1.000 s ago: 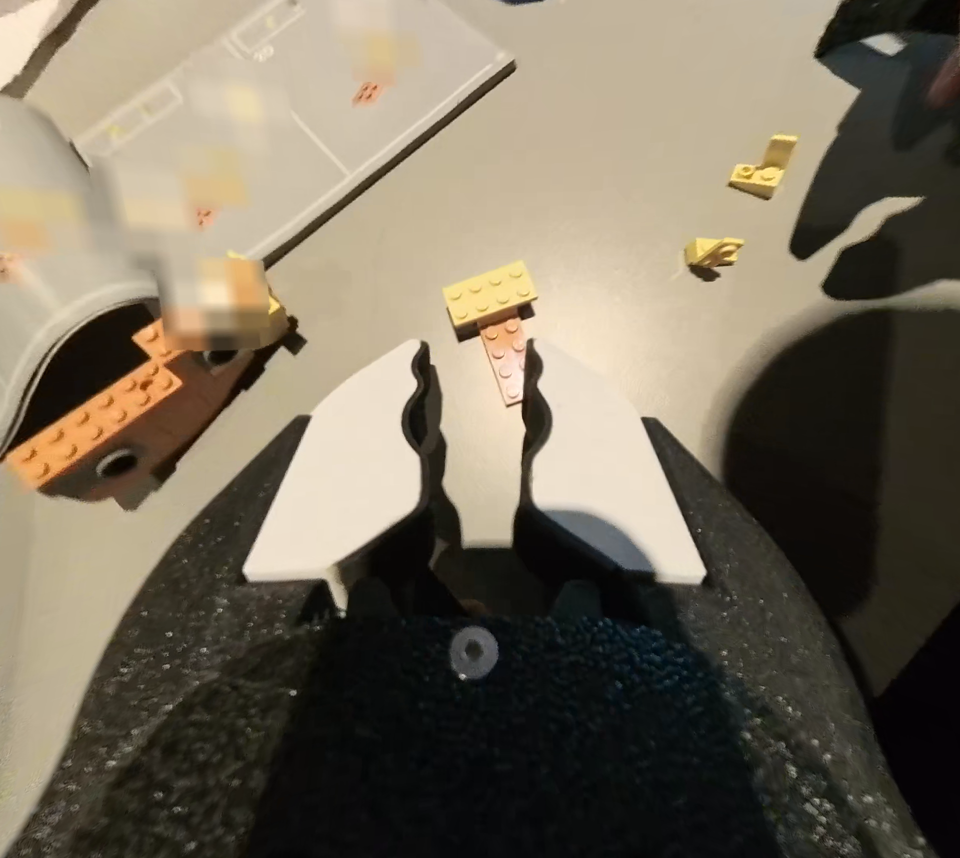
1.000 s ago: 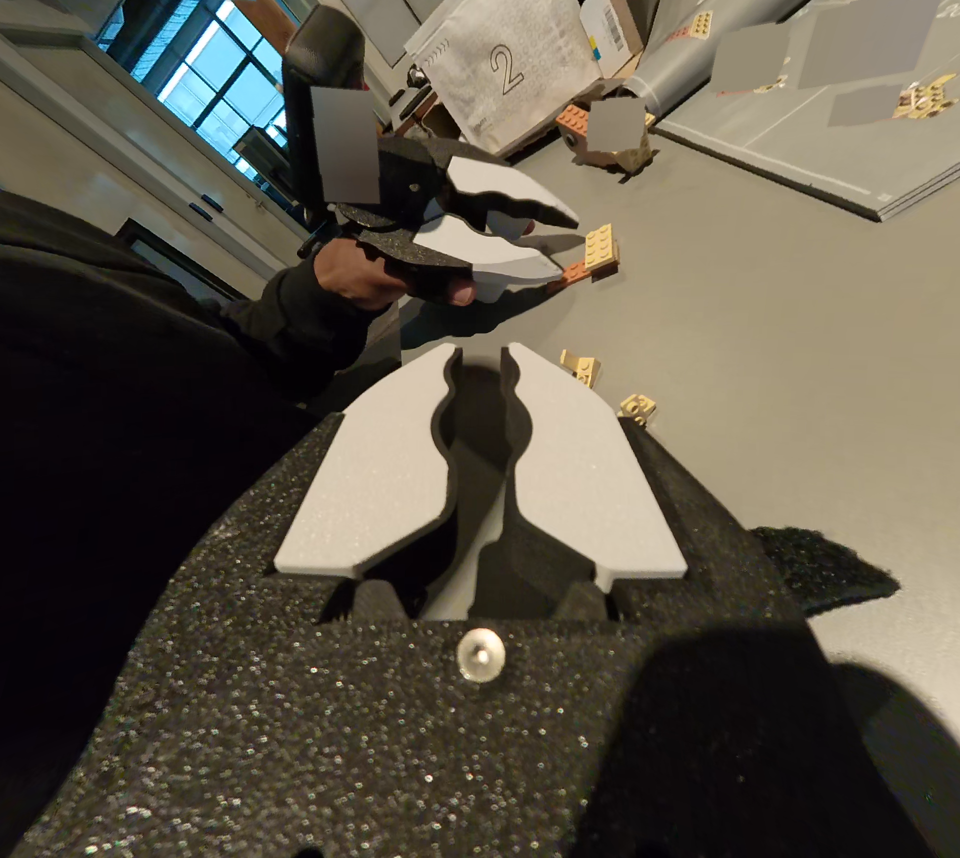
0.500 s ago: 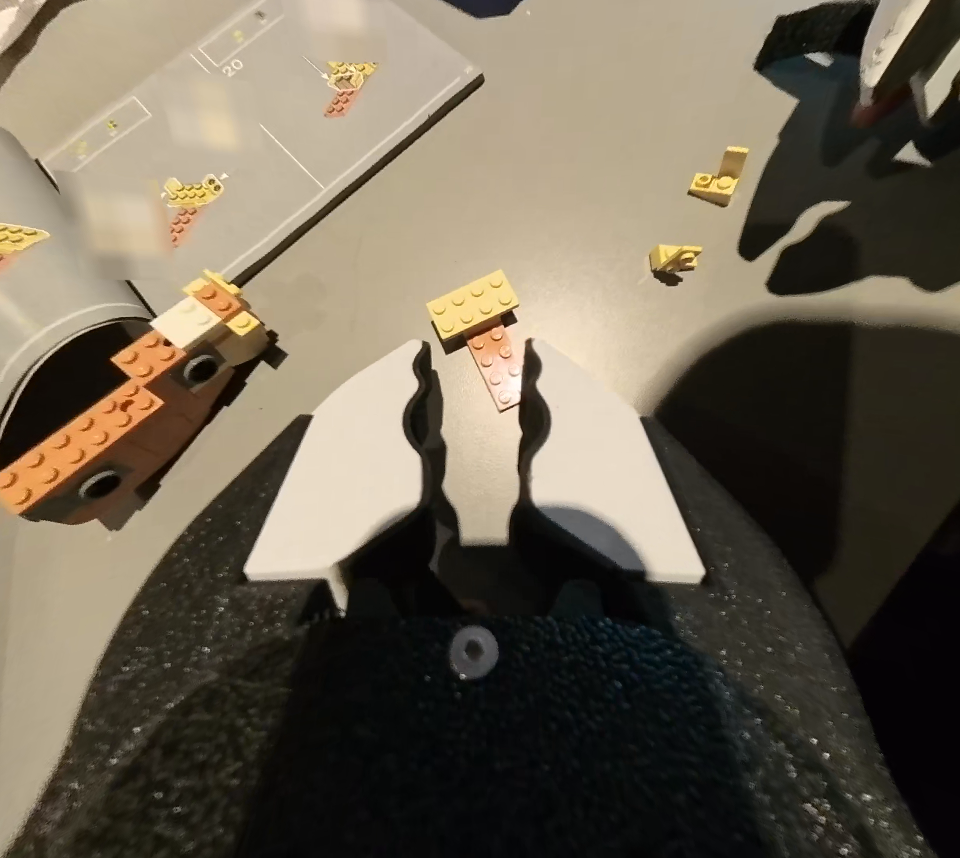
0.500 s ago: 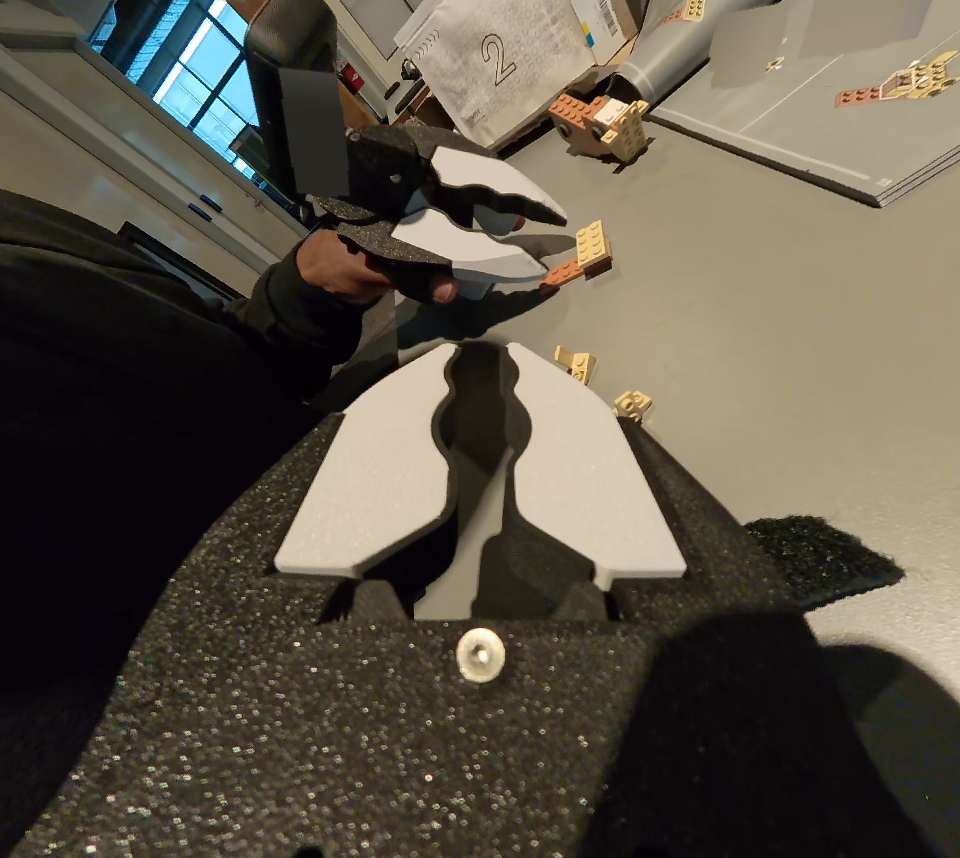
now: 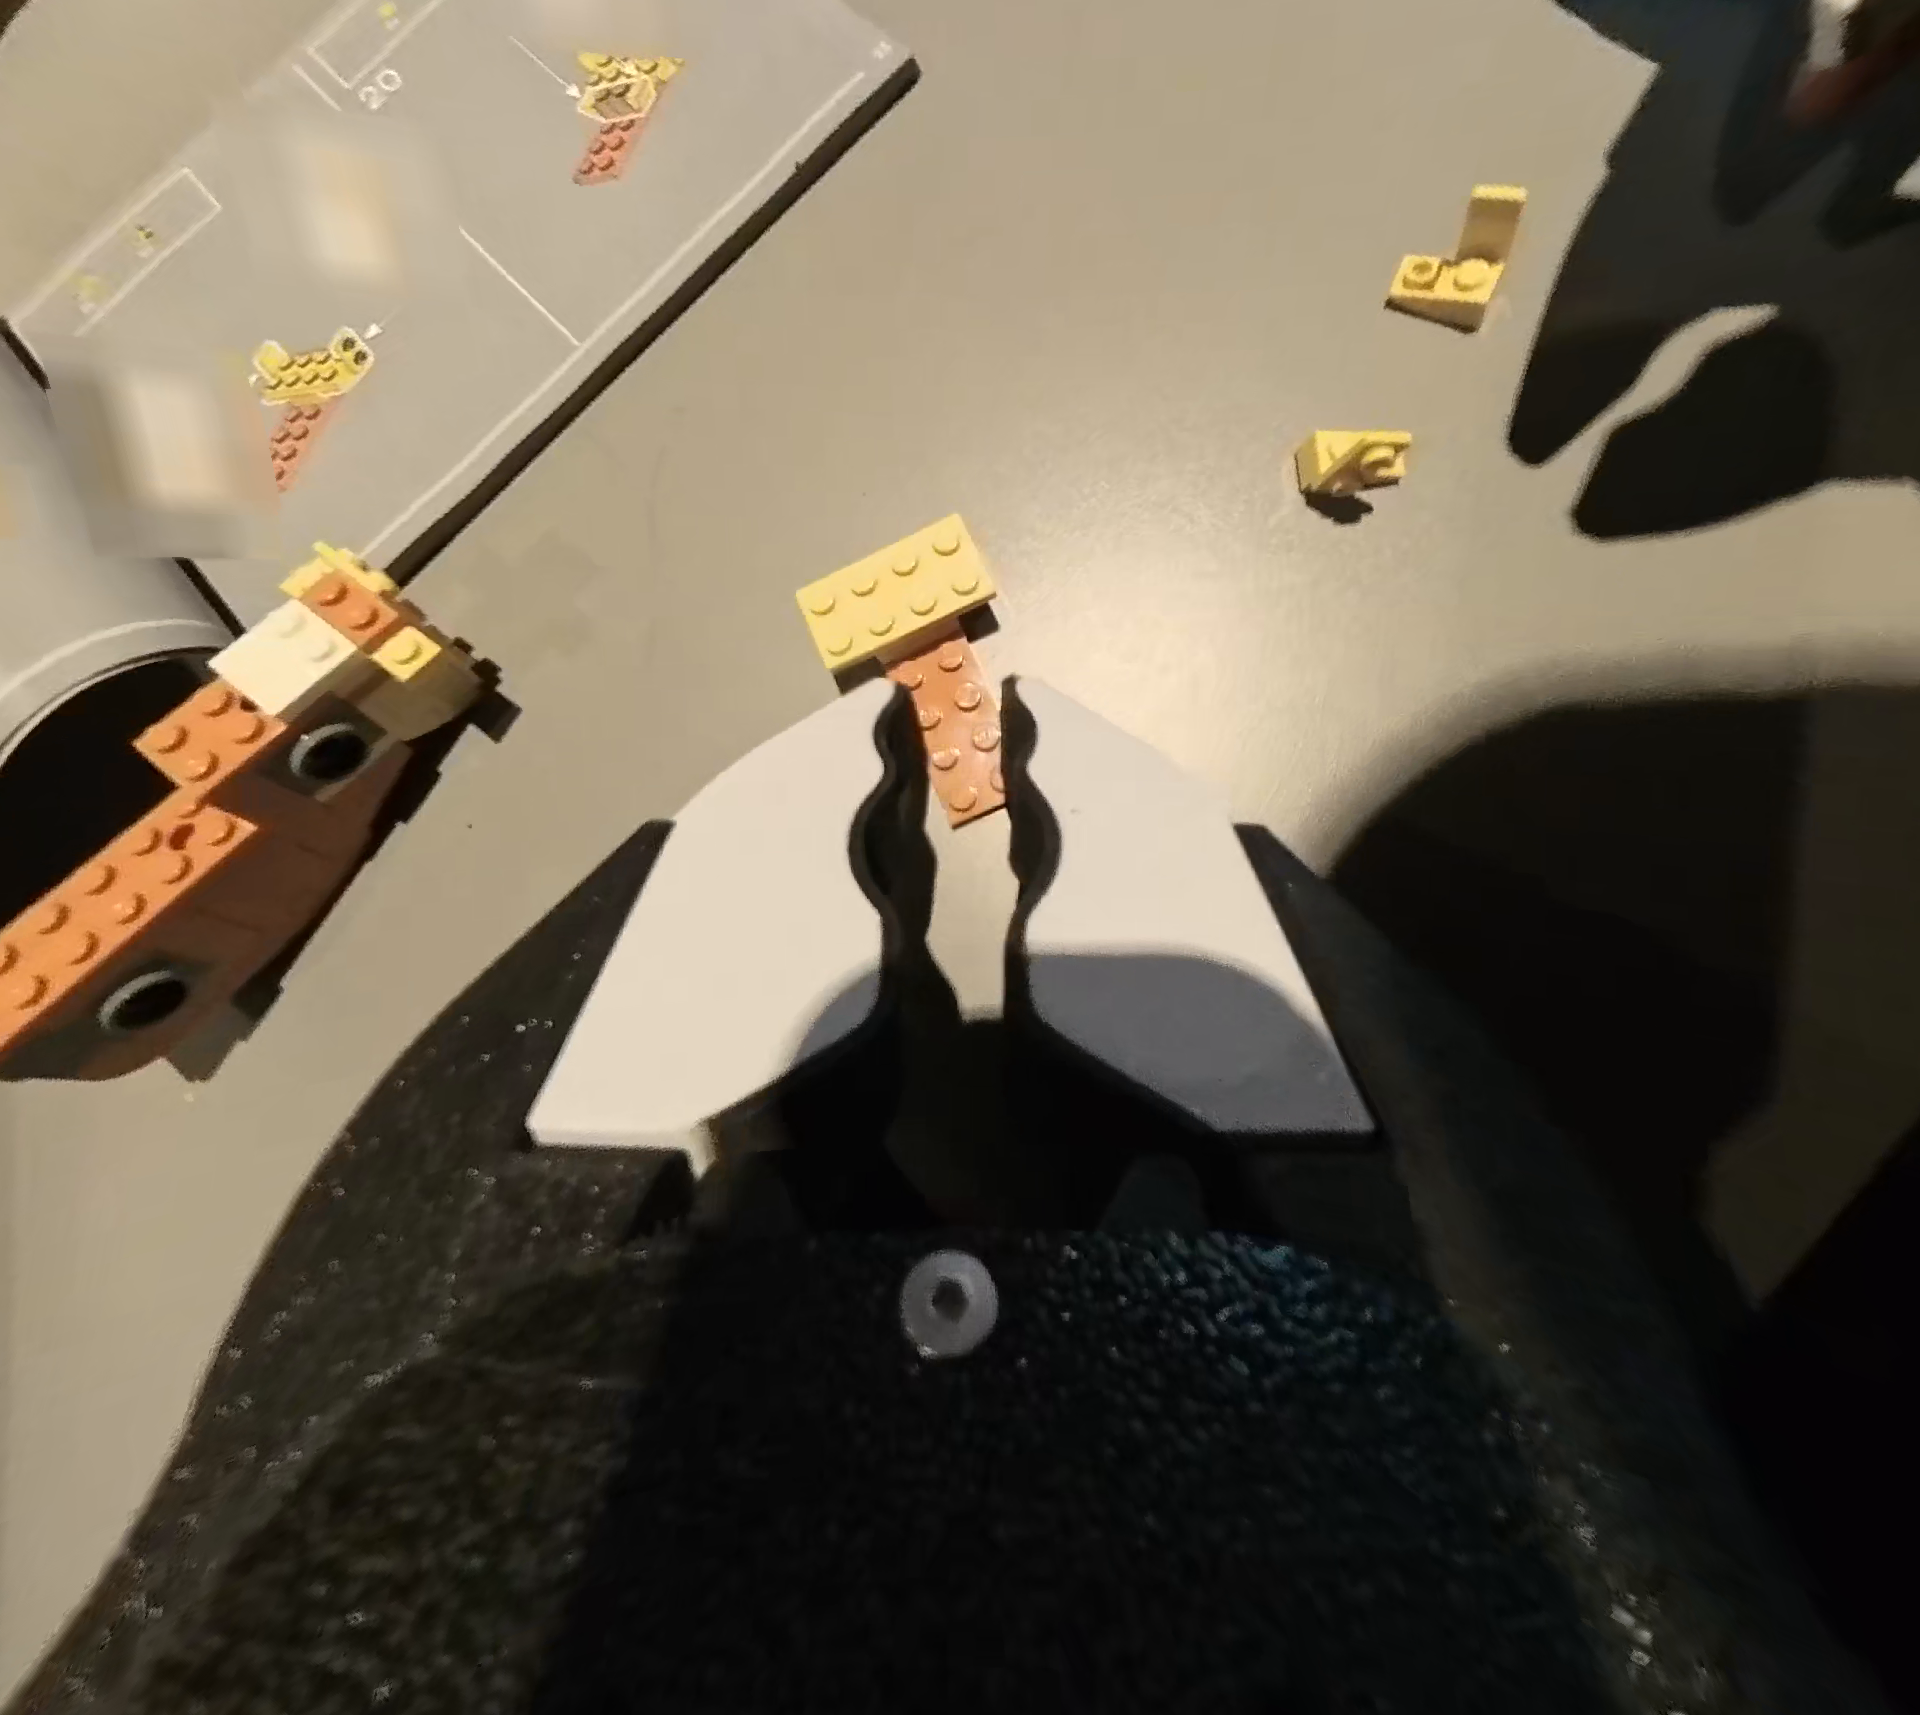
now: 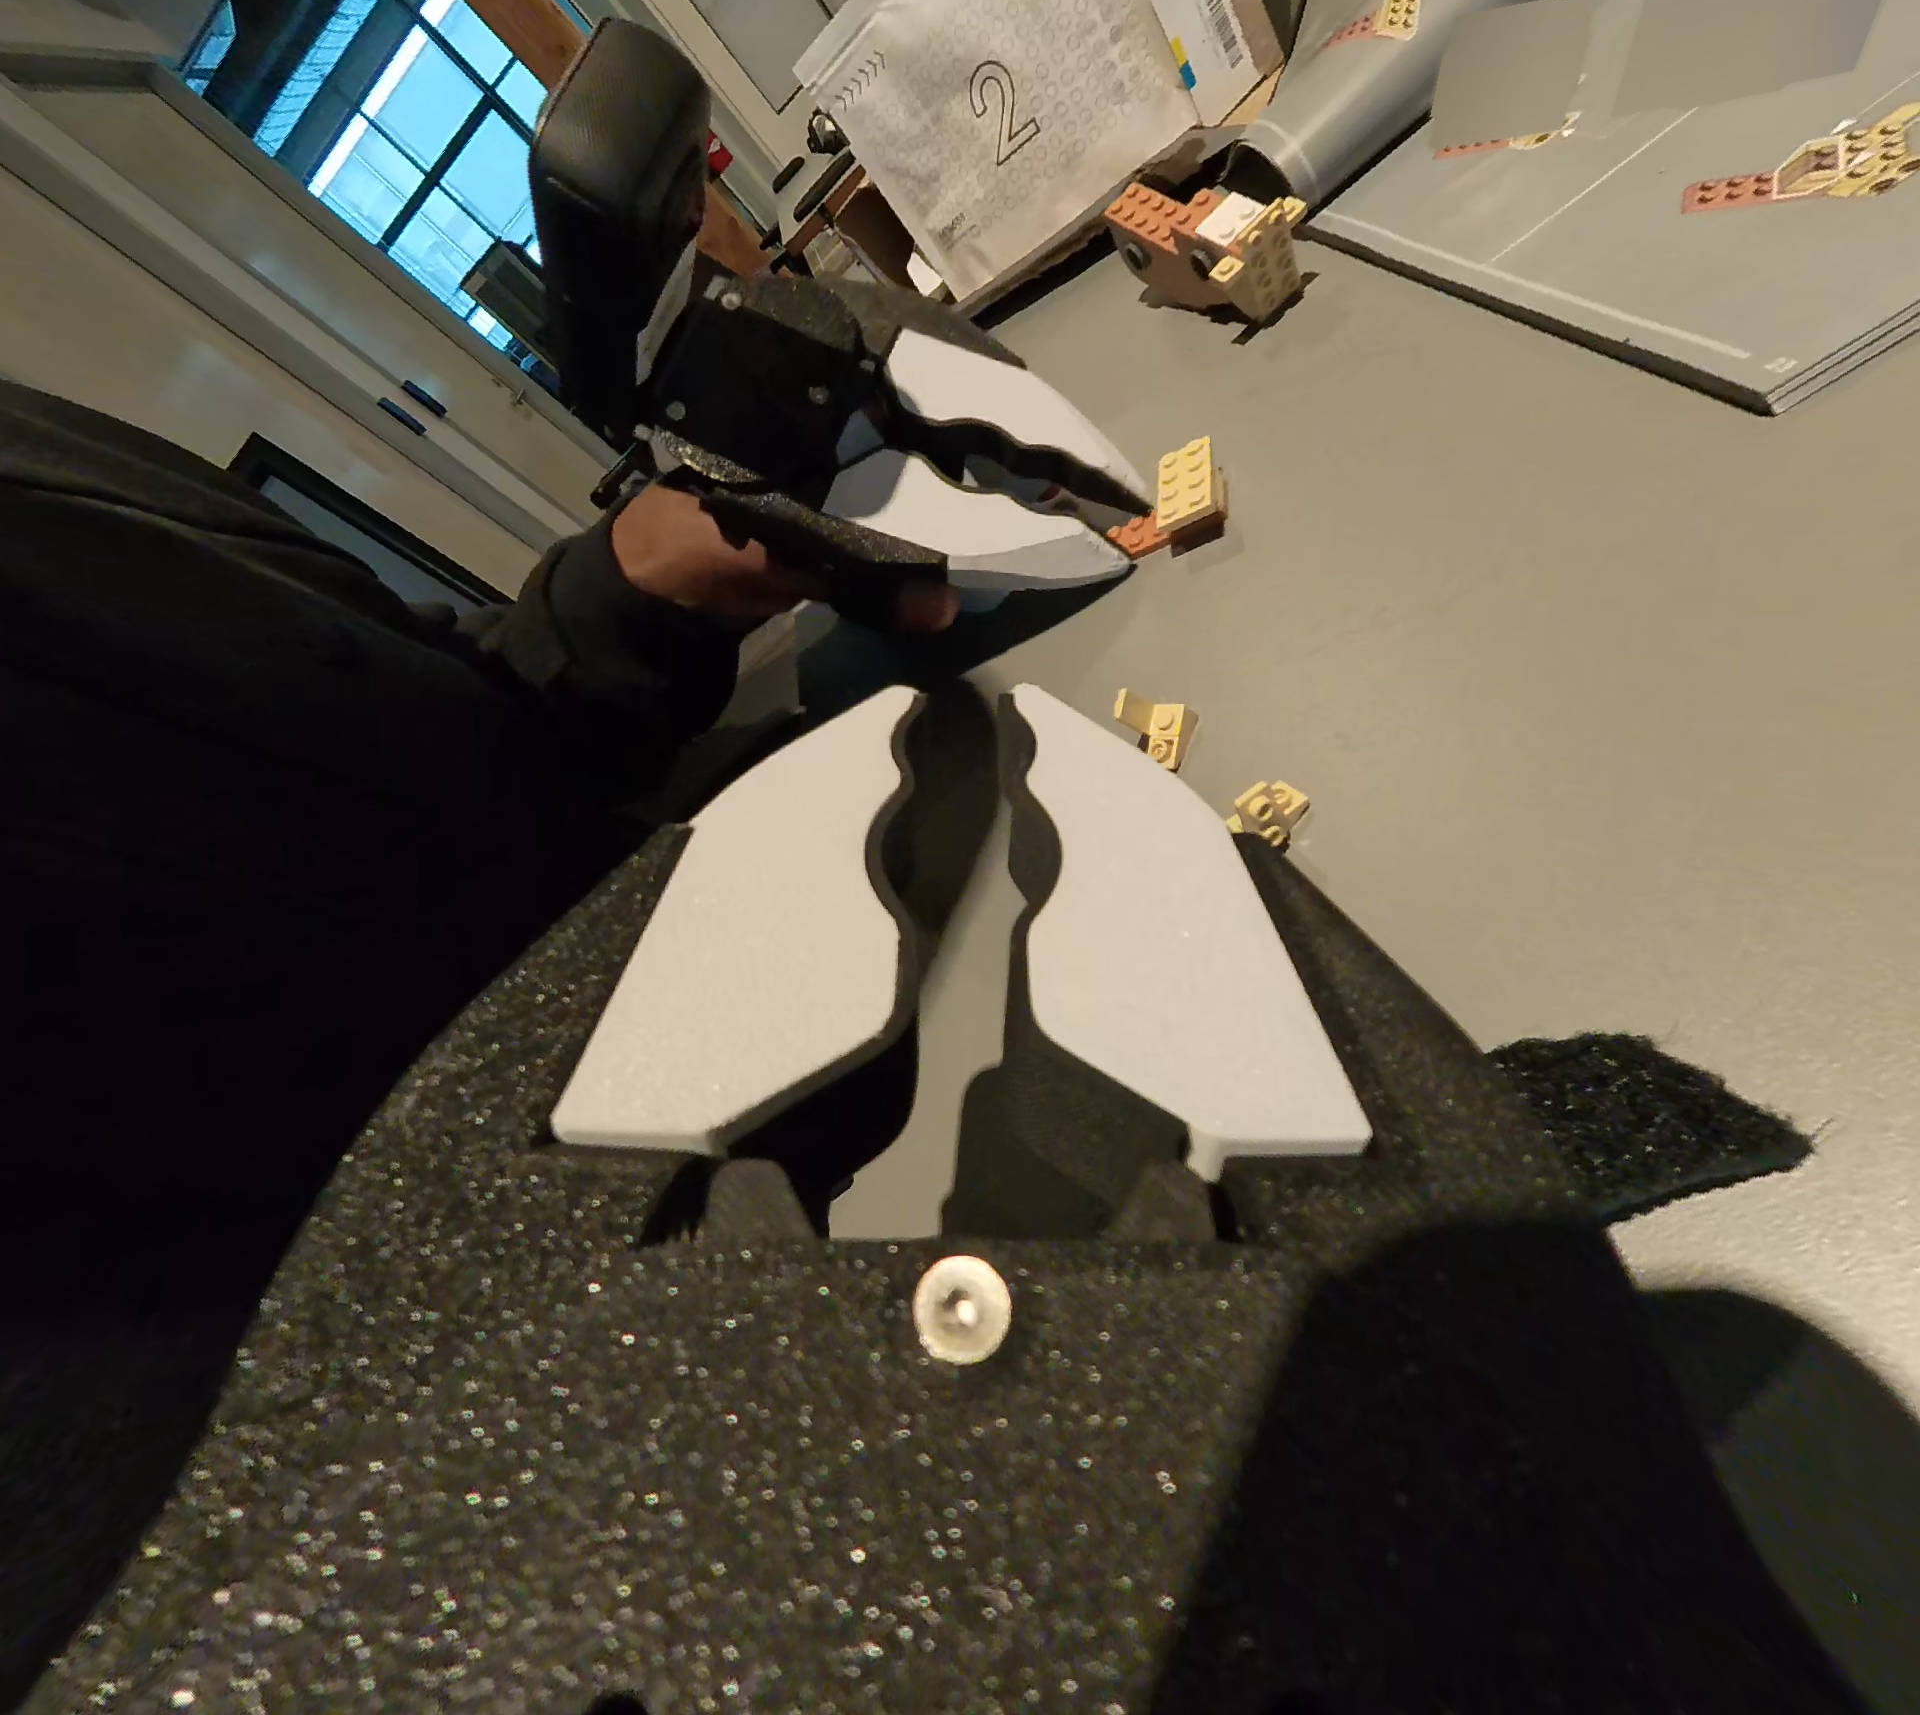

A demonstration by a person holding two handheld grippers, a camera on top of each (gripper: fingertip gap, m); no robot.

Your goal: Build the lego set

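**Small lego sub-assembly, gripped on the bench**

Left wrist view: left hand-held gripper (image 5: 951, 699) clenched on the brown wedge plate (image 5: 956, 740) of the sub-assembly, a tan studded plate (image 5: 899, 595) capping its far end. Jaws are smooth grey with wavy inner edges, in grainy black housings. Two small tan brackets (image 5: 1455, 273) (image 5: 1351, 460) lie apart on the matte grey bench (image 5: 1143, 211). Instruction booklet (image 5: 436, 190) and larger brown build (image 5: 208, 824) at left.

Right wrist view: right hand-held gripper (image 6: 961, 704) released, empty, just beside the brackets. Judgement: hold the plate level and steady; pinch one bracket by its flat sides, then press it squarely onto the studs.
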